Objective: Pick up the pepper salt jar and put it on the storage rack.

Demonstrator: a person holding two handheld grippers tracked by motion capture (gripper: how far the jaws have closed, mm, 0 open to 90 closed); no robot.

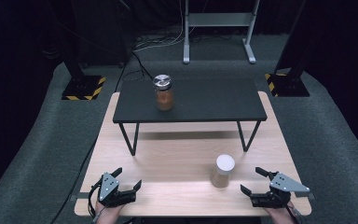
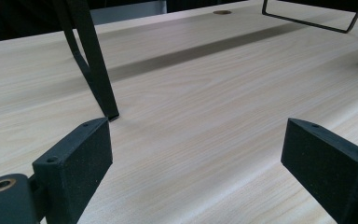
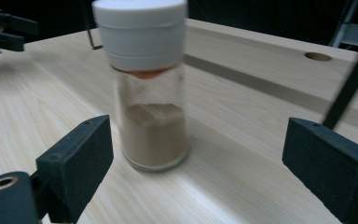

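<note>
Facing jar (image 3: 151, 93) on table (image 1: 177, 154), right gripper (image 1: 256, 182) jaws wide, jar near, ungripped. Left gripper (image 1: 126, 179) wide, idle. Risk: off-centre close nudges tall jar, tips it.

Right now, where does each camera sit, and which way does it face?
High view: above the person's side, looking forward and down at the table; both hands, left gripper and right gripper enter below.
Left gripper view: between open jaws, facing the black shelf's leg.
Right gripper view: between open jaws, facing the white-lidded jar.
Shared: that jar also stands in the high view.
</note>
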